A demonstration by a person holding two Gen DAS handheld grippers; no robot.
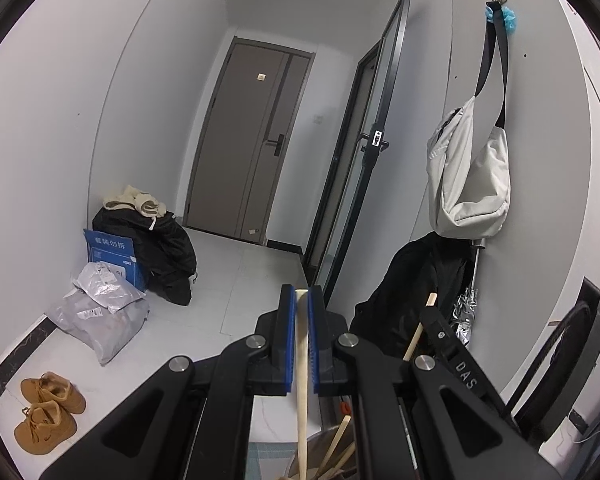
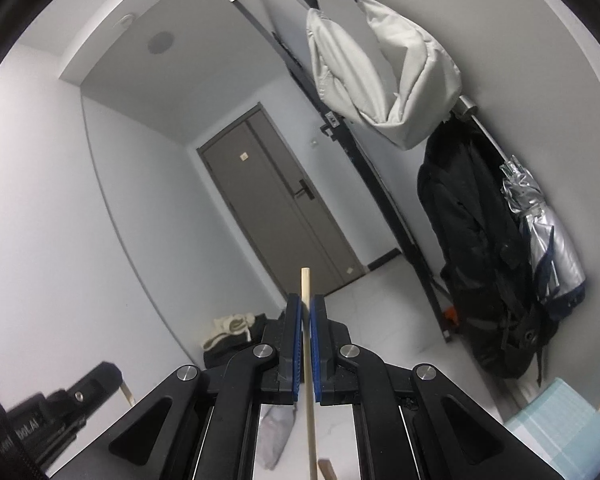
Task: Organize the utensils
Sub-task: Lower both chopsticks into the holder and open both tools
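At far left, low on the pale floor: tan shoes, grey mail bags, blue carton under dark clothing. Grey door at the far end.

Left gripper: blue pads nearly together, clamped on a pale wooden utensil handle; handle end sits level with the fingertips, shaft running down toward a grey container holding more wooden sticks near the bottom edge.

Right gripper: pads likewise closed to a narrow gap, pinching a thin wooden stick whose tip stands above the fingertips; lower end out of view.

Handling, by judgement: both pieces light, stiff, dry wood, not fragile; smooth and narrow, so liable to pivot if held at one end. Hold nearer mid-shaft.

Right wall: white bag, black coat, silver umbrella.
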